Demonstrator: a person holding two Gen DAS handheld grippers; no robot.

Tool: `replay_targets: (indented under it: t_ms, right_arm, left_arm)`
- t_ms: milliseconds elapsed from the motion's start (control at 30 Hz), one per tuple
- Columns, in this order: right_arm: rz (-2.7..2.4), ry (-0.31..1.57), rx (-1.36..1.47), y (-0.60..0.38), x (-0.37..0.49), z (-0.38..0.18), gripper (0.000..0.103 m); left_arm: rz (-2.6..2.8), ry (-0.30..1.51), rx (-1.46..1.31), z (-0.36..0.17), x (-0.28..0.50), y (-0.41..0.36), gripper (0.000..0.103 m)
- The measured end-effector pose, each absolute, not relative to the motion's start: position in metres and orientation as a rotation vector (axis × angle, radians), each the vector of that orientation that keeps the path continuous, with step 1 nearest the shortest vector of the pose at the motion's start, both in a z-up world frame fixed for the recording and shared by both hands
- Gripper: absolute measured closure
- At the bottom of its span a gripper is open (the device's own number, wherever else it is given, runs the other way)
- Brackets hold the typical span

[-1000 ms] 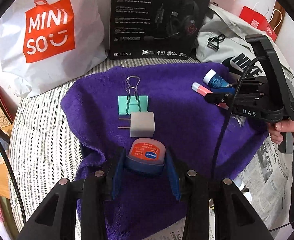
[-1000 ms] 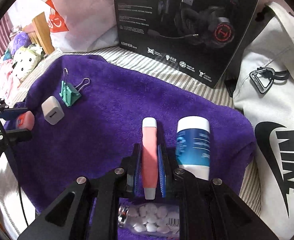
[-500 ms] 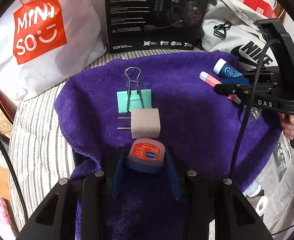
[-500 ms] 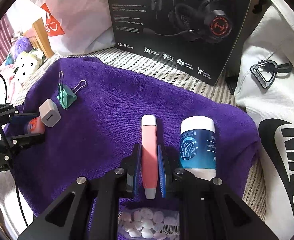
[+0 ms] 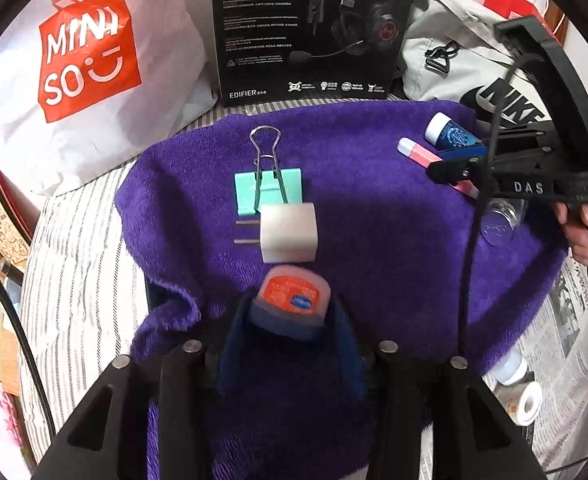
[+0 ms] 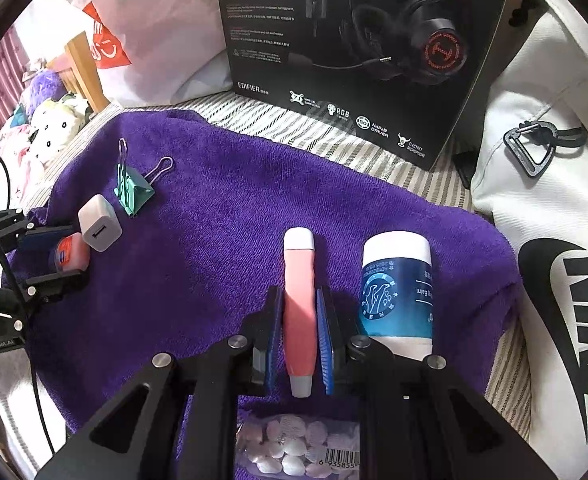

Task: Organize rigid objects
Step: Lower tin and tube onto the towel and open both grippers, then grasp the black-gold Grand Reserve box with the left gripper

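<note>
clip (image 5: pixel 267 190) 1 | charger (image 5: pixel 289 232) 1 | jar (image 5: pixel 291 298) 1 | tubes (image 6: pixel 300 312) 2

A white Miniso bag (image 5: pixel 89 64) sits at ten o'clock, a black headset box (image 5: pixel 310 28) at twelve, a white Nike bag (image 6: pixel 550 216) at three, newspaper (image 5: pixel 570 360) at four.

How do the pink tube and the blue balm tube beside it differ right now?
The pink tube is slim and sits between the right gripper pads; the blue balm tube is much fatter and lies free beside it. Both lie parallel on the purple towel, white caps pointing away.
</note>
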State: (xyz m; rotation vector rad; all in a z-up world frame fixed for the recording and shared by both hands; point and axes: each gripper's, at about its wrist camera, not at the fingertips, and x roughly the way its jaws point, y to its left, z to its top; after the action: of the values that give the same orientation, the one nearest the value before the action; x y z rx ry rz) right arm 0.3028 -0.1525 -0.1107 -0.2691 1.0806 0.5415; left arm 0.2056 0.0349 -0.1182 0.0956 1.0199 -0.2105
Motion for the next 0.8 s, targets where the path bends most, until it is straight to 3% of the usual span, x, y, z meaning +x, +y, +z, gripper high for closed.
replay_targets:
  t_ms: [133,400,467,633,800]
  right_arm:
    - [0.592,1.098,-0.227,-0.151,0.301,-0.111,0.054]
    - [0.542,1.084,-0.221,-0.149,0.278,-0.092,0.050]
    - [0.527,1.056,-0.204,-0.156,0.266,-0.078,0.034]
    - [0.463,0.944,-0.168,-0.181,0.213,-0.041,0.012]
    - [0.407,0.877,-0.140,-0.205,0.155,-0.028,0.002]
  left_arm:
    - [-0.220,1.015,0.129,-0.120,0.196,0.029,0.042]
    - [-0.201,1.020,0.062,-0.114,0.186,0.030,0.038]
    - [-0.187,1.024,0.049,-0.109,0.178,0.031,0.033]
    - [-0.154,0.958,0.074,-0.087,0.145,0.028,0.016]
    - [-0.171,0.945,0.069,-0.076,0.110,0.018,0.015]
